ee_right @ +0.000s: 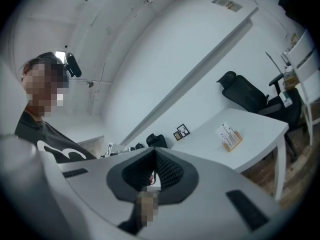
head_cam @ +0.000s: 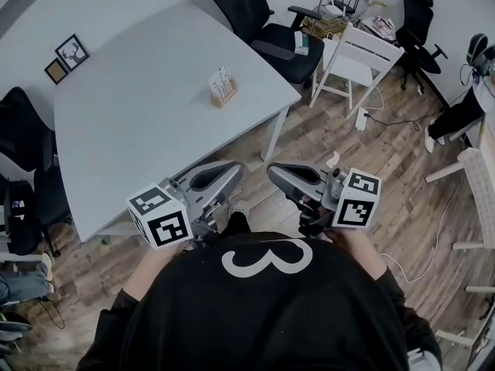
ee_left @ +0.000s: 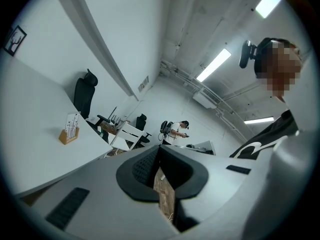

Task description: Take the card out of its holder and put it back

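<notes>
Status: task not started, the card [head_cam: 220, 79] sits upright in the wooden holder [head_cam: 225, 96] on the white table [head_cam: 131, 122], out near the table's 2 o'clock corner in the head view

Left gripper [head_cam: 232, 172]: jaws fully together, nothing between them, only floor visible behind the pads in its own view [ee_left: 159, 151]

Right gripper [head_cam: 278, 175]: jaws meet at the tips too, holding nothing [ee_right: 154, 154]

Both are close in front of my chest and well apart from the holder, with no contact with anything

Key geometry: in the head view the holder lies at about 12 o'clock from the left gripper and 11 o'clock from the right, so left looks slightly nearer. Neither is aimed at it. It sits at 9 o'clock of the jaws in the left gripper view [ee_left: 69, 130] and at 2 o'clock in the right gripper view [ee_right: 230, 136]

Card's long axis is vertical, so the pull should be straight up. I can't read from here which way the card faces run across the block

Next, as I judge it: open the jaws, swing toward the holder, and close on the card's top edge, with the other gripper bracing the block in case it lifts
</notes>
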{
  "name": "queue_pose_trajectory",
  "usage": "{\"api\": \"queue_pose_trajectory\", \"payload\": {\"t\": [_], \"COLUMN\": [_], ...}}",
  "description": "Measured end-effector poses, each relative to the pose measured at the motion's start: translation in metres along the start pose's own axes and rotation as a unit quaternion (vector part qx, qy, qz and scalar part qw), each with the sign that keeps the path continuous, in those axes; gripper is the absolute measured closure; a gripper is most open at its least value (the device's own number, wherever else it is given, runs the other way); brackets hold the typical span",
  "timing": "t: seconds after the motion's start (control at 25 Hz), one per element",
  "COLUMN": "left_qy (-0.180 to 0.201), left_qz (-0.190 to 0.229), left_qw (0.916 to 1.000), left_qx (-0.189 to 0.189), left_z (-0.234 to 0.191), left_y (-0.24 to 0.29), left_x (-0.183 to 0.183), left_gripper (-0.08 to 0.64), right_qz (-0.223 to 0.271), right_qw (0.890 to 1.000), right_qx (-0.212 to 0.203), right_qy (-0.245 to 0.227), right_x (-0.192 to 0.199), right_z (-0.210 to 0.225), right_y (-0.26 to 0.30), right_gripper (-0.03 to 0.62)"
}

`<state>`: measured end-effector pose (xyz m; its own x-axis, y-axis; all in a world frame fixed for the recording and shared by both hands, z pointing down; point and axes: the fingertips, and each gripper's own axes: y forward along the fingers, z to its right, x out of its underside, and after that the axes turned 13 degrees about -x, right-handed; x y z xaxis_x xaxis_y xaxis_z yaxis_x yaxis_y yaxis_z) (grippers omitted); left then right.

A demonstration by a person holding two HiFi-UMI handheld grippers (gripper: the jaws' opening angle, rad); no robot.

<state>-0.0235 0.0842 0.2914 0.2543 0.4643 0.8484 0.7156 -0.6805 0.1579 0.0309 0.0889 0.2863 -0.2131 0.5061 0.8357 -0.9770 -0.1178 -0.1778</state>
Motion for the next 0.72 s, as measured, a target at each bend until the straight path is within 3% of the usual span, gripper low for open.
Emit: {"api": "queue_pose_trajectory", "payload": {"t": [0.72], "left_qy": [0.012], "left_qz": [0.001], "left_qw": [0.9999], "left_qx": [-0.011], "left_z": [0.0040], "left_y": [-0.0014], "left_x": [-0.0042], "left_gripper": [0.546], "right_qz": [-0.002], "right_qw": [1.000], "right_qx": [-0.003], "right_qy": [-0.013], "right_x": [-0.0042], "right_z": [-0.0058], "right_y": [0.0008], "right_gripper": [0.583]}}
